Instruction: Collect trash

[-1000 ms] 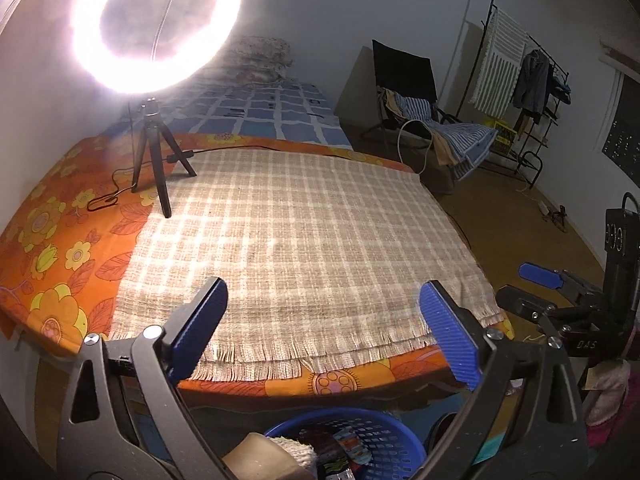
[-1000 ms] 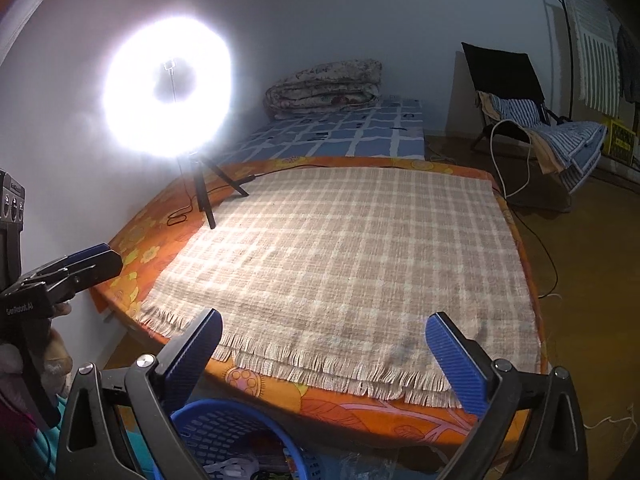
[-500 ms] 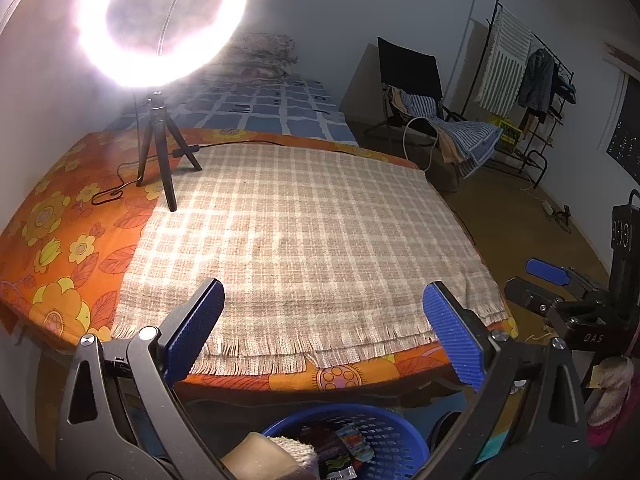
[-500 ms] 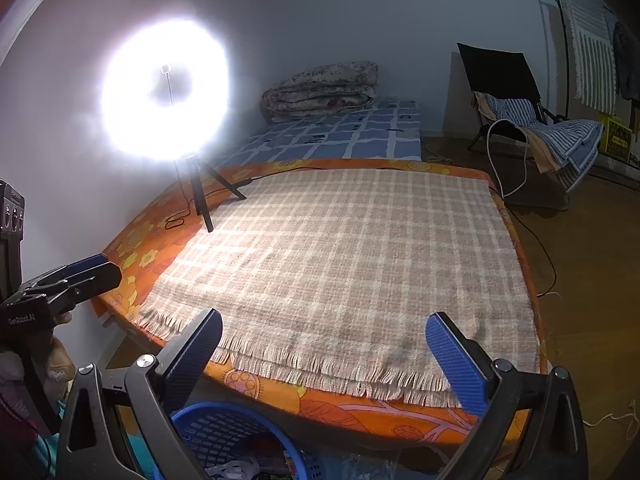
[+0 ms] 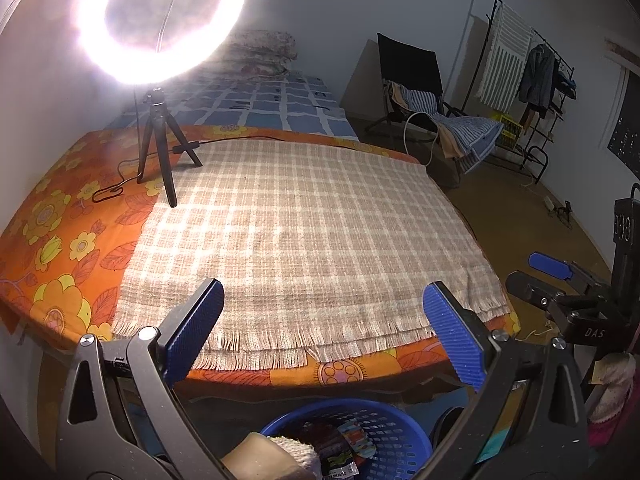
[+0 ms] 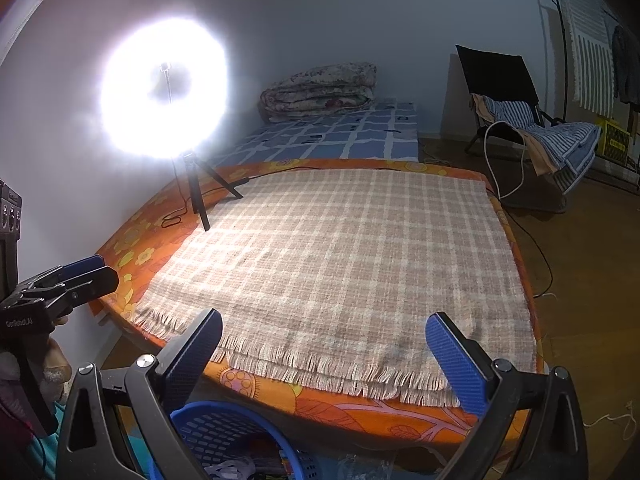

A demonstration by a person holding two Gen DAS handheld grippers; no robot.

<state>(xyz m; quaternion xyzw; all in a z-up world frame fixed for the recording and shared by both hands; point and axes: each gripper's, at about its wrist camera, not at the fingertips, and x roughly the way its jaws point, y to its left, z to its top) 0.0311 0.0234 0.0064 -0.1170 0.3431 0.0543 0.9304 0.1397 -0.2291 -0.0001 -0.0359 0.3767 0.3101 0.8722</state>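
A blue plastic basket stands on the floor below the bed's near edge, holding wrappers and a tan lump. It also shows in the right wrist view. My left gripper is open and empty, above the basket and in front of the checked blanket. My right gripper is open and empty, to the right of the basket. Each gripper shows at the edge of the other's view: the right one, the left one.
A ring light on a tripod stands on the bed's far left, its cable lying on the orange flowered sheet. A chair with striped cloth and a clothes rack stand at the right. A folded quilt lies at the back.
Both grippers have drifted slightly, so the bed sits a little lower and closer in view. Both stay open and empty.
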